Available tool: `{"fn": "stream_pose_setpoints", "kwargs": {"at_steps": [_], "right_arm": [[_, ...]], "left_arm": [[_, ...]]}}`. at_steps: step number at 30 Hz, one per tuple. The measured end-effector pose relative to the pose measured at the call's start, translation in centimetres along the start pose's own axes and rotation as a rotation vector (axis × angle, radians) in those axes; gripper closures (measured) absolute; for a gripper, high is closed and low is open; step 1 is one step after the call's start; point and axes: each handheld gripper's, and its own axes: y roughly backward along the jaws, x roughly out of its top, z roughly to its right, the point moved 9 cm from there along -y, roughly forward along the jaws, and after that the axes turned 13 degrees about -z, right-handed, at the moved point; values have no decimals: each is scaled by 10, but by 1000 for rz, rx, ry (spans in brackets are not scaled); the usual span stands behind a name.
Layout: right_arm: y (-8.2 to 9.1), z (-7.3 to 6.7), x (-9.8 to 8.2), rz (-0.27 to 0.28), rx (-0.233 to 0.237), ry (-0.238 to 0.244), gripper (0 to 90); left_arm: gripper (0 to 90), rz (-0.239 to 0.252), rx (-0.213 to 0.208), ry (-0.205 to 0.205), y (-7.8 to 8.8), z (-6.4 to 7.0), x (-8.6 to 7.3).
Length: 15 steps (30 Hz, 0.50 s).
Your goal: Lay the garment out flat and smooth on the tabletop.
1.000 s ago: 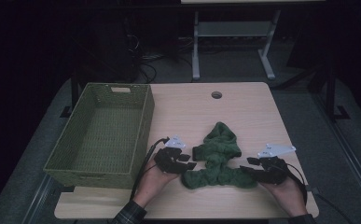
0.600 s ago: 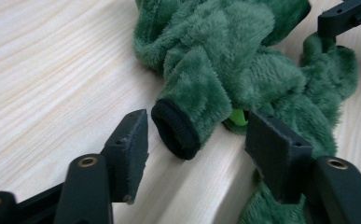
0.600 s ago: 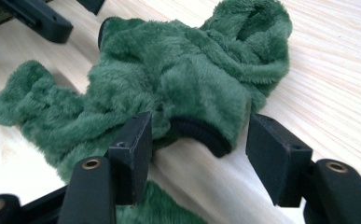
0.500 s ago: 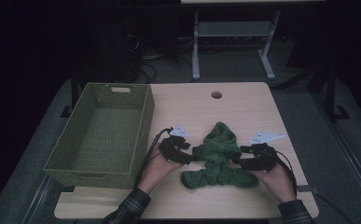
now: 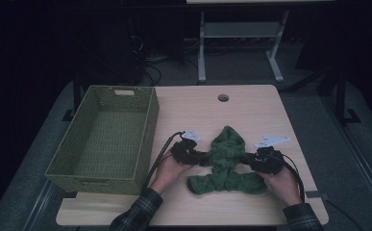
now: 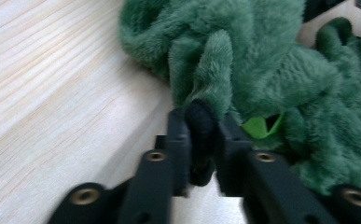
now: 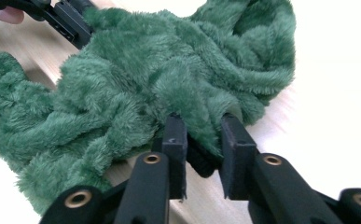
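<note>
Where the near edge of the bench (image 5: 126, 216) meets two plaid sleeves, little bare wood between edge and hands. Just beyond, lying nearer the near edge than the far one and right of the middle: green plush garment (image 5: 227, 166), crumpled, hood end pointing to the far edge, broad bunched end toward the near edge. Left gripper (image 5: 199, 157) at the garment's left side, jaws just closed and now pinching a dark-cuffed fold of plush, seen clamped between the black pads in the left gripper view (image 6: 201, 140). Right gripper (image 5: 251, 160) at the garment's right side, jaws likewise just closed, nipping a tuft of the fleece (image 7: 201, 135) between them. Both hands low on the wood, one each side, garment stretched between them. Narrow strip of free bench to the right, between right hand and right edge. To the left, green woven basket (image 5: 147, 139) standing along the left edge, its right wall just beside the left hand and trailing cable, its near corner close to the near-left corner of the bench. Farther off, wide bare wood up to the far edge, broken by a round cable hole (image 5: 223, 98) close to that edge.
</note>
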Motion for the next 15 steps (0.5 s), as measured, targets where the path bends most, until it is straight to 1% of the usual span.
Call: {"fn": "stream_pose_setpoints", "kwargs": {"at_steps": [1,2,3,5,6,7,8,10,11,12,13,15], "right_arm": [[1,1,1,5,-8,13,762],[3,1,2,7,-8,8,769],[5,2,3,9,-14,15,776],[9,4,5,16,-24,25,782],[12,6,7,20,-31,28,787],[14,8,8,35,-35,35,790],[16,10,9,32,-32,34,791],[18,14,11,36,-35,35,797],[18,16,11,37,-30,40,800],[17,17,12,37,-27,40,801],[14,18,13,31,-26,40,804],[4,22,11,-1,-25,29,806]], "left_arm": [[821,6,-1,-3,2,2,1],[832,5,3,-8,5,3,1],[836,9,8,-8,9,3,1],[841,34,20,4,20,2,2],[842,47,33,8,26,0,2],[844,63,42,15,32,-1,3],[844,72,52,15,38,-2,3],[847,95,68,32,46,-3,5],[849,97,76,35,48,-4,5],[849,89,88,37,47,-4,4],[849,68,102,33,45,-6,2],[849,35,121,48,36,-10,-2]]}}
